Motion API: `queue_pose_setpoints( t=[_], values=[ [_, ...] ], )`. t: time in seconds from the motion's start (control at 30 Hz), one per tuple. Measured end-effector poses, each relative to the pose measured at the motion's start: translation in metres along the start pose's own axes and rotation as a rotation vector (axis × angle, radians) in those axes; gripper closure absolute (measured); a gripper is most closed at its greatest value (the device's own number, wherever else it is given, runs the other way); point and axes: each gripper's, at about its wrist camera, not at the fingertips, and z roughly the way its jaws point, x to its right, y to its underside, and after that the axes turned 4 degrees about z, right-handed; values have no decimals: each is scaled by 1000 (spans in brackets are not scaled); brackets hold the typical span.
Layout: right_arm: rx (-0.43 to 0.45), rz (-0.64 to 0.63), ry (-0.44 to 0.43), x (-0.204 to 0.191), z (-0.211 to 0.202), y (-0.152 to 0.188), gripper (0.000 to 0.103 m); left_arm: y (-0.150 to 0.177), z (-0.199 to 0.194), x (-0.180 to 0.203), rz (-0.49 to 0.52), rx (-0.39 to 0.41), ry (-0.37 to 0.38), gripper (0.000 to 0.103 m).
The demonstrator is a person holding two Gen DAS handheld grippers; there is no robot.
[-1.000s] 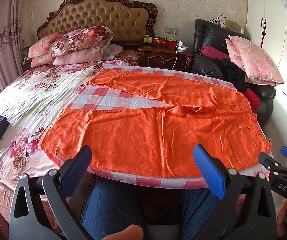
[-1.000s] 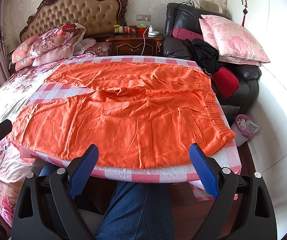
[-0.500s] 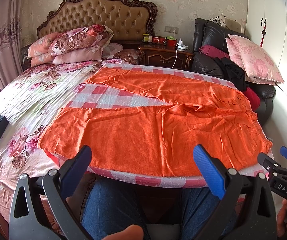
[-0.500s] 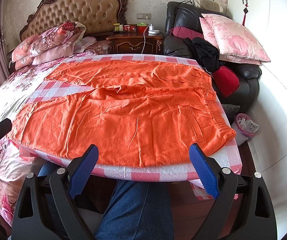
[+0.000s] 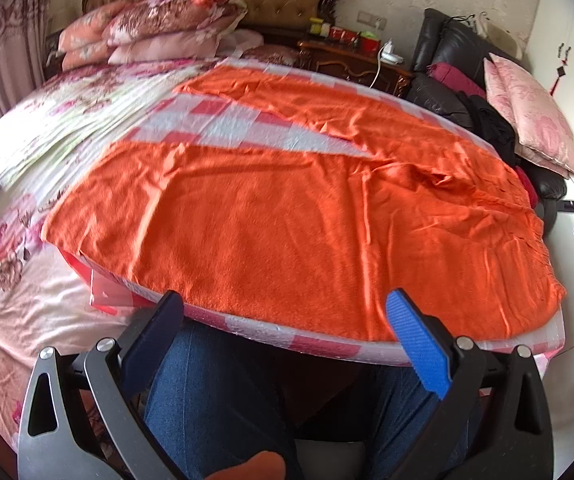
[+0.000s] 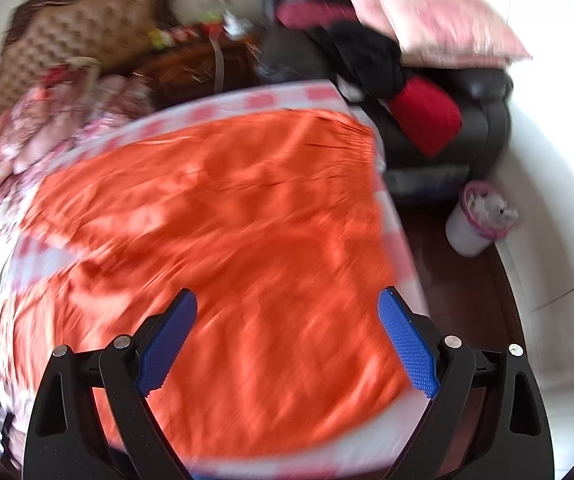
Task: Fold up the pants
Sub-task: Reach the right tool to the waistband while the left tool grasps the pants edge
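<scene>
No legible text anywhere.

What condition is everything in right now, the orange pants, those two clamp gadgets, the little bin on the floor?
orange pants: spread flat on the bed, legs apart, unfolded, wrinkled near the waistband.
left hand-held gripper: open, holding nothing, at the bed's near edge.
right hand-held gripper: open, empty, over the pants; view blurred.
small bin: upright, has trash in it.

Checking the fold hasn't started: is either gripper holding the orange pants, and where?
Nothing is held. The left gripper and right gripper are both open, clear of the orange pants.
</scene>
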Motion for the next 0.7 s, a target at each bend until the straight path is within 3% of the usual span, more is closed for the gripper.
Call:
queue_pose_setpoints(
  t=[0.13,0.2,0.27,0.33,0.4,0.47,0.7],
  values=[
    [-165,81,-61,17,65,-87,14,-1,19,-13,-31,-34,-20,2],
    [-245,194,-95,27,98,-125,14,-3,27,-20,-47,-56,-41,2],
    [-241,211,-39,23,116,-151,14,-7,33,-26,-62,-77,-69,2],
    [-285,276,-71,22,138,-173,14,-13,37,-32,-74,-93,-91,2],
    [-329,379,-92,27,155,-185,16,-21,41,-38,-84,-101,-117,2],
    [-311,406,-75,29,164,-200,19,-32,46,-44,-99,-104,-133,2],
    [-296,257,87,-1,191,-220,19,-71,64,-54,-101,-96,-147,2]
  ],
)
